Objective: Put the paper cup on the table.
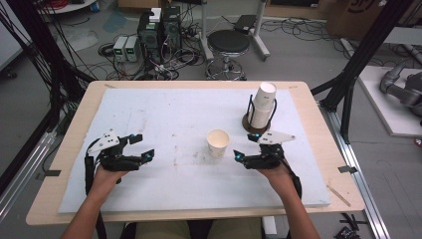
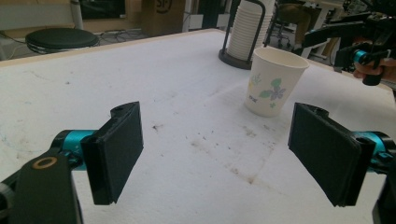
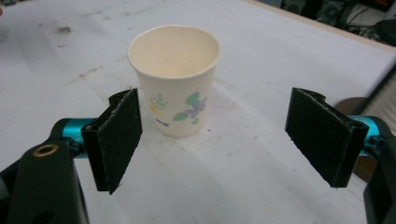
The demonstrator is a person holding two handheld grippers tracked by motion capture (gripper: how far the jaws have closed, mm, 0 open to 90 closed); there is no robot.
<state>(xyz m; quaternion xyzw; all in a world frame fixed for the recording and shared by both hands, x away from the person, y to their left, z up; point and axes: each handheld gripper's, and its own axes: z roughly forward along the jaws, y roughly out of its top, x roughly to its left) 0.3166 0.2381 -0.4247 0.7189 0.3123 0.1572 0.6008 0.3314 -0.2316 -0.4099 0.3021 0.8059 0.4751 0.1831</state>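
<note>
We see the paper cup (image 1: 218,142) standing upright on the white tabletop (image 1: 164,119), free of both grippers and in front of the cup stack (image 1: 262,107). The right gripper (image 1: 247,148) lies level just beside it, fingers spread with nothing between them. The left gripper (image 1: 141,146) rests low well apart, its 2 fingers (image 2: 116,151) spread wide too

Paper cup (image 3: 176,79): matt, cream, printed floral motif. Table mat (image 1: 164,114): white foam, matt, slightly rough, stained. Table edge (image 1: 69,139): pale wood. Gripper pads (image 3: 116,140): black, matt, rough-edged foam. Cup stack (image 1: 262,105): white paper.
</note>
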